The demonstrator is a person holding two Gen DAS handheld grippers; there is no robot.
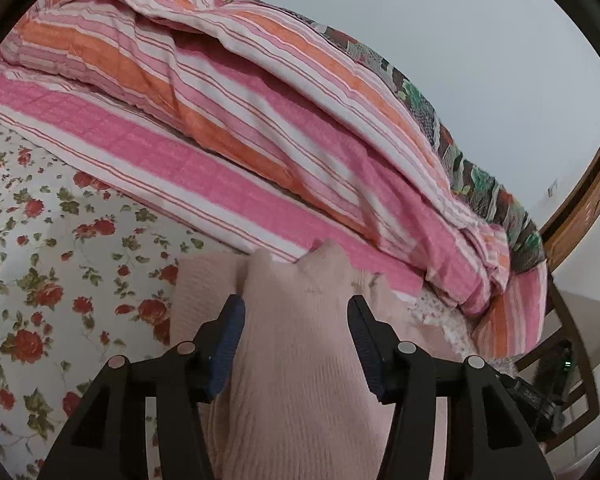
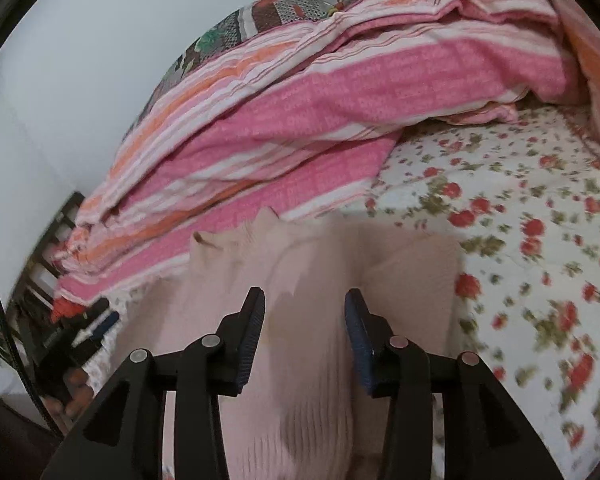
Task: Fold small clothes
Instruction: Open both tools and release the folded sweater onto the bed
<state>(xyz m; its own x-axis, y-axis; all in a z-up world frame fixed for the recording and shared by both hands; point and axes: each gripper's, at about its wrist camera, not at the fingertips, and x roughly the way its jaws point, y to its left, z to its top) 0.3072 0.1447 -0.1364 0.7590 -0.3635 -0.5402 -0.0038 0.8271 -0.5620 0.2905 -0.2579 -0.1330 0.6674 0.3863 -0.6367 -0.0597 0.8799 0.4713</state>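
We have the pink sweater (image 1: pixel 300 344) lying on the flowered sheet (image 1: pixel 40 240), near the striped quilt (image 1: pixel 220 120). Left gripper (image 1: pixel 296 320) and right gripper (image 2: pixel 305 312) stand half open over it, gripping nothing; we should lift both away evenly so the fold stays flat.

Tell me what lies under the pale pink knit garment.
The pink knit garment lies on the floral bedsheet, which shows around it. Whatever is directly beneath is covered.
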